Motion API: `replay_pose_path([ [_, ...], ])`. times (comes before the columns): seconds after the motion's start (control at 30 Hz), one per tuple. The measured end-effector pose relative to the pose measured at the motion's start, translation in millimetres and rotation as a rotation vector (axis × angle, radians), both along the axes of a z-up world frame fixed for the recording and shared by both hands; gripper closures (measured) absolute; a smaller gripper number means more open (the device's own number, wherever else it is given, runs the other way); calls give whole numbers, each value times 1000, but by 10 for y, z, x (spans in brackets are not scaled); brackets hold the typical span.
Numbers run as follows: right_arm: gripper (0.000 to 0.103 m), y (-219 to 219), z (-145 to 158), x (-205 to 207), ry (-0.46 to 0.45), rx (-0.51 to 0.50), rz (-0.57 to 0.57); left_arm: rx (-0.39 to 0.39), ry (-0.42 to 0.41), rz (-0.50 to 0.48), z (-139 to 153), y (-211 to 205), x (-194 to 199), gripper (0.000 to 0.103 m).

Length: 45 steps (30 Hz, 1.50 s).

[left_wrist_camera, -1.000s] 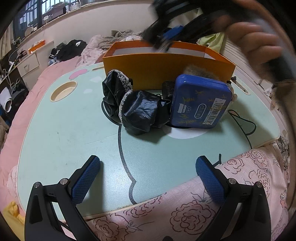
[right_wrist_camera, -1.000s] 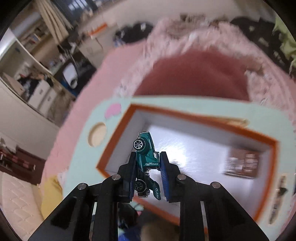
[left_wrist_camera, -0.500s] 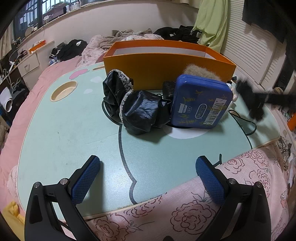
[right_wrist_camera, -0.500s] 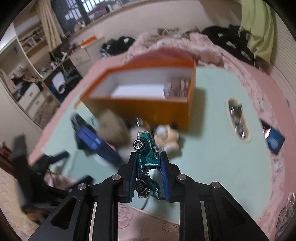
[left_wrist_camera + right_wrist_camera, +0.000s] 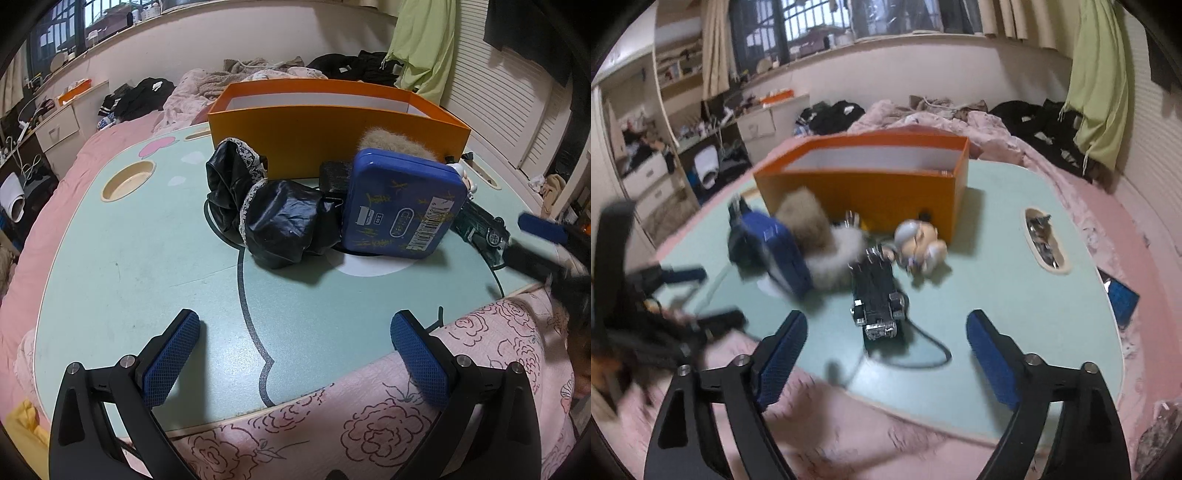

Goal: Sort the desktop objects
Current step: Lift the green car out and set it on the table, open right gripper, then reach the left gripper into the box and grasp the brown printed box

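Right gripper (image 5: pixel 886 354) jaws just opened wide, nothing between; small green die-cast toy car (image 5: pixel 877 301), earlier clamped, now on mint table (image 5: pixel 1015 266) near glossy blue tin (image 5: pixel 400 203). Left gripper (image 5: pixel 295 354) open, empty.
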State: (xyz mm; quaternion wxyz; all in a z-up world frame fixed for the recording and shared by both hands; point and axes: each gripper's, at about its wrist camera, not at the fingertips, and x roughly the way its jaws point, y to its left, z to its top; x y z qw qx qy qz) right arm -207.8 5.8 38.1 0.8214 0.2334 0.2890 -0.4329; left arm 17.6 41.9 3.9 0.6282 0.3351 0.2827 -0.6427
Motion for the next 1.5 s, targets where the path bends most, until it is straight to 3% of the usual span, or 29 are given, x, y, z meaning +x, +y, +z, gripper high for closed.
replay_pose_path([
  [0.1, 4, 18, -190, 113, 93, -26, -22, 3, -1, 2, -5, -4, 0, 0],
  [0.57, 0, 1, -244, 33, 66, -43, -5, -2, 1, 20, -7, 19, -9, 0],
  [0.7, 0, 0, -243, 29, 66, -44, 0, -27, 49, 27, 45, 56, 66, 0],
  [0.8, 0, 0, -244, 32, 67, -44, 1, -80, 82, 31, 201, 112, 150, 0],
  [1.0, 0, -2, -246, 28, 68, -44, 5, -169, 72, 16, 786, -3, 134, 0],
  [1.2, 0, -2, -248, 30, 68, -44, 8, -61, 139, -94, 1143, -737, -143, 1],
  [1.27, 0, -2, -248, 29, 68, -45, 10, -3, 161, -129, 1180, -1000, -269, 7],
  [1.37, 0, -4, -249, 27, 68, -45, 11, 112, 187, -148, 1113, -1494, -501, 19],
  [1.5, 0, -6, -251, 27, 68, -45, 14, 221, 123, -111, 890, -2023, -782, 25],
])
